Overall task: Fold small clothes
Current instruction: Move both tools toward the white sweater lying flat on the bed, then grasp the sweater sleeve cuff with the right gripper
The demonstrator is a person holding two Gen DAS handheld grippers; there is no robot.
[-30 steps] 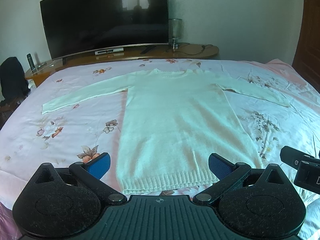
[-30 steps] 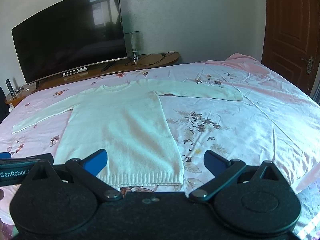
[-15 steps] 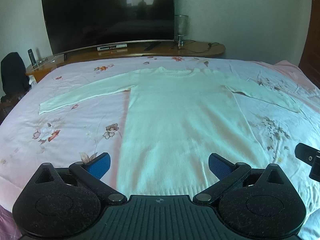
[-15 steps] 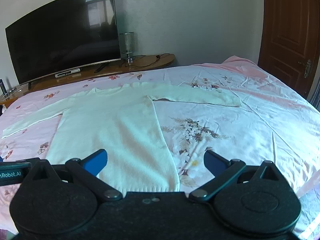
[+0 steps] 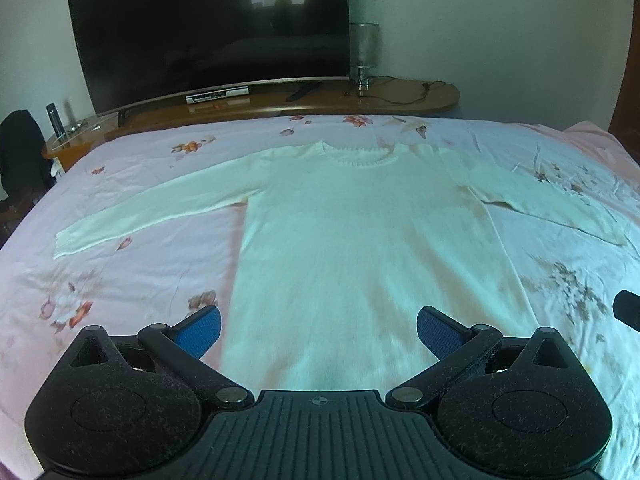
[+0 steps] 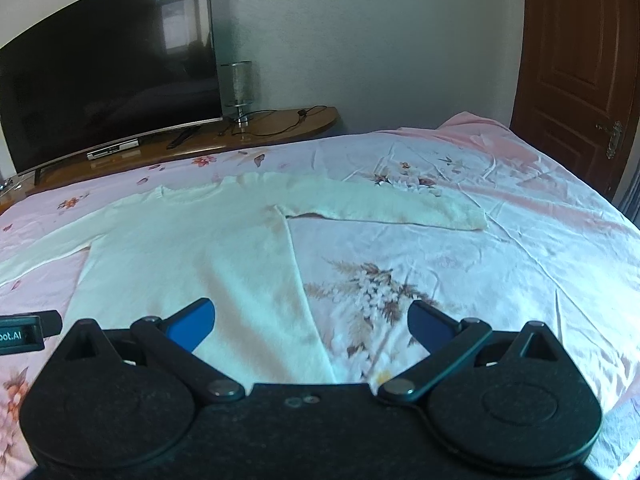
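A white long-sleeved knit sweater (image 5: pixel 360 248) lies flat on the bed, front up, neckline toward the far side and both sleeves spread out. It also shows in the right wrist view (image 6: pixel 192 256). My left gripper (image 5: pixel 319 326) is open and empty above the sweater's lower body; the hem is hidden under it. My right gripper (image 6: pixel 311 322) is open and empty over the sweater's lower right side edge. The right sleeve (image 6: pixel 384 210) stretches away to the right. The left sleeve (image 5: pixel 148 212) stretches to the left.
The bed has a pink floral sheet (image 6: pixel 460 280). Behind it stands a wooden TV bench (image 5: pixel 360 102) with a large dark TV (image 5: pixel 208 32) and a small lamp (image 5: pixel 363 56). A brown door (image 6: pixel 576 68) is at the right. The other gripper's edge (image 5: pixel 628 308) shows at right.
Both grippers have moved forward over the sweater toward the neckline; the hem has slipped out of sight beneath them. Both stay open. The sweater has not moved.
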